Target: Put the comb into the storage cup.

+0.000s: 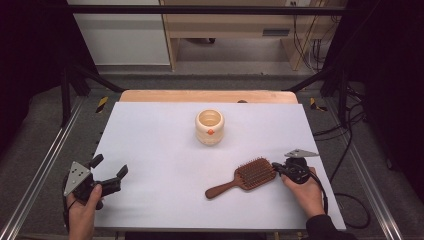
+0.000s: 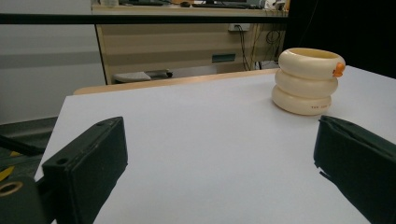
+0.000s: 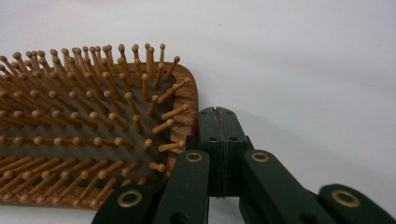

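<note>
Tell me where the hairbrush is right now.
In the high view the wooden hairbrush lies bristles up on the white table, near its front right, below the cream pot. The shut right gripper is at its head's right edge.

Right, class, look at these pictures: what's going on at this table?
A person at a white table holds a gripper in each hand. The right gripper, jaws shut, rests against the end of a wooden hairbrush lying bristles up; whether it pinches the edge isn't clear. The left gripper sits open near the table's left edge, holding nothing. A cream ringed cup stands upright farther back, untouched.
</note>
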`<action>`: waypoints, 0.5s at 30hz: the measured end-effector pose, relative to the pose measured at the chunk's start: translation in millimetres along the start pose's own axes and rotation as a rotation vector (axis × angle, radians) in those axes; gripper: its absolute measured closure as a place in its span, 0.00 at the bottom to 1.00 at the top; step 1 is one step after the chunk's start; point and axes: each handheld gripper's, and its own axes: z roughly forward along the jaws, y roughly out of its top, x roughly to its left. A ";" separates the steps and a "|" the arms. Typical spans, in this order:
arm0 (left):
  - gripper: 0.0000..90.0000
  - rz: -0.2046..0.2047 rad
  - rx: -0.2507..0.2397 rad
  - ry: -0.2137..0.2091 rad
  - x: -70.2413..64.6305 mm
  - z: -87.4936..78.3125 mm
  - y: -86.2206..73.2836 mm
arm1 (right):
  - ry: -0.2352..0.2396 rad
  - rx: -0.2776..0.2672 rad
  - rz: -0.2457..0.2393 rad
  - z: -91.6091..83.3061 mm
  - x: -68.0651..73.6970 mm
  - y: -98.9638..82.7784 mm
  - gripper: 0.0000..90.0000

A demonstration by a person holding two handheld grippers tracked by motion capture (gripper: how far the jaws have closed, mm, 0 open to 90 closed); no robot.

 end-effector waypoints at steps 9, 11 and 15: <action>0.03 0.040 -0.003 0.016 -3.9 0.0 3.5 | 0.036 0.033 -0.034 6.4 35.6 3.4 1.00; 0.03 0.037 0.000 0.015 -4.3 1.1 3.2 | 0.039 0.038 -0.030 8.3 42.6 4.6 1.00; 0.03 0.049 0.018 0.010 -6.3 1.8 2.1 | 0.041 0.052 -0.046 9.6 51.8 6.3 1.00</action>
